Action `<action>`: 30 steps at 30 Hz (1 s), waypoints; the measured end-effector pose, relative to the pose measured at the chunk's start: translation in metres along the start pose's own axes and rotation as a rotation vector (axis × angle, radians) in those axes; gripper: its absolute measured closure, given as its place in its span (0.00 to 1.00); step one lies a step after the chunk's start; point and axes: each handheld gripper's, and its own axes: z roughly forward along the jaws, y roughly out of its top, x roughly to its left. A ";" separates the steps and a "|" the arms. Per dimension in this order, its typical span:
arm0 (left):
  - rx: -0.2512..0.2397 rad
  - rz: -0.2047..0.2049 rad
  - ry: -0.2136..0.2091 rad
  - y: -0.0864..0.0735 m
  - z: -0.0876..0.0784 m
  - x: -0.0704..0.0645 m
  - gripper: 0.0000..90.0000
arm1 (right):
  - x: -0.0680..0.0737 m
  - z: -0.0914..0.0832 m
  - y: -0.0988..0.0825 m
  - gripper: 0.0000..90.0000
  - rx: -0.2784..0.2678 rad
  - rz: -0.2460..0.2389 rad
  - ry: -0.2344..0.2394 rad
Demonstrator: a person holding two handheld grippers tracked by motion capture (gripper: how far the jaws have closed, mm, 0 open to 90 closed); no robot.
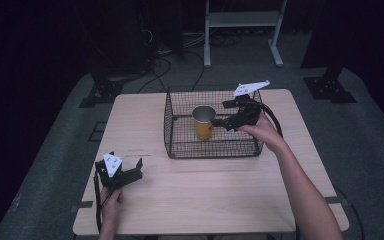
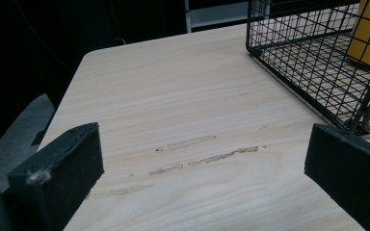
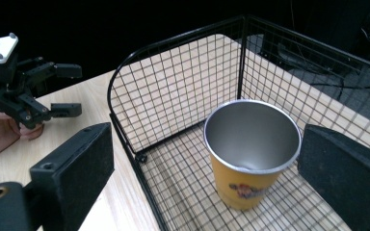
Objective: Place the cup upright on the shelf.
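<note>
Yellow steel-lined cup (image 1: 203, 122) stands upright, mouth up, inside wire basket (image 1: 180, 145) at desk (image 1: 220, 200) centre. Right claw (image 1: 220, 121) gapes at its 3 o'clock; left claw (image 1: 139, 169) gapes, empty, at 7 o'clock.

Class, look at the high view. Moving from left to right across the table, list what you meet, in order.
Left claw → wire basket → yellow cup inside the basket → right claw, reaching in beside the cup.
</note>
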 end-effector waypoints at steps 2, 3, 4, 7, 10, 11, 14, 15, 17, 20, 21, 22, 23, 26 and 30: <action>-0.001 0.001 0.000 0.000 0.000 0.000 0.00 | 0.001 -0.004 -0.004 0.06 0.001 0.009 0.000; -0.001 0.001 0.001 0.000 0.000 0.000 0.00 | 0.002 -0.006 -0.006 0.06 -0.006 0.011 -0.001; -0.001 0.001 0.001 0.000 0.000 0.000 0.00 | 0.003 -0.008 -0.008 0.06 -0.010 0.012 0.001; 0.001 0.002 0.001 0.000 0.000 0.000 0.00 | 0.005 -0.013 -0.014 0.06 0.000 0.018 0.012; 0.001 0.001 0.002 0.000 0.000 0.000 0.00 | 0.010 -0.016 -0.019 0.06 -0.003 0.008 0.012; 0.000 0.001 0.002 0.000 0.000 0.000 0.00 | 0.012 -0.018 -0.021 0.06 -0.001 0.005 0.014; 0.001 0.002 0.002 0.000 0.000 -0.001 0.00 | 0.016 -0.023 -0.027 0.06 -0.002 0.007 0.026; 0.001 0.002 0.003 0.000 0.000 -0.001 0.00 | 0.017 -0.025 -0.028 0.06 -0.005 0.009 0.029; 0.000 0.003 0.003 0.000 0.000 -0.001 0.00 | 0.019 -0.028 -0.032 0.06 -0.012 0.016 0.035; 0.000 0.003 0.004 0.000 0.000 -0.001 0.00 | 0.021 -0.031 -0.036 0.06 -0.002 0.013 0.021; 0.001 0.004 0.004 0.000 0.000 -0.001 0.00 | 0.021 -0.032 -0.038 0.06 -0.005 0.016 0.027; 0.000 0.004 0.004 0.000 0.000 -0.001 0.00 | 0.022 -0.033 -0.040 0.06 -0.004 0.013 0.025; 0.000 0.002 0.004 0.000 0.000 -0.001 0.00 | 0.022 -0.033 -0.041 0.06 -0.006 0.016 0.025; 0.001 0.002 0.003 0.000 0.000 -0.001 0.00 | 0.024 -0.035 -0.046 0.06 -0.007 0.024 0.031; 0.002 0.003 0.004 0.000 0.000 -0.001 0.00 | 0.029 -0.036 -0.053 0.06 -0.004 0.032 0.041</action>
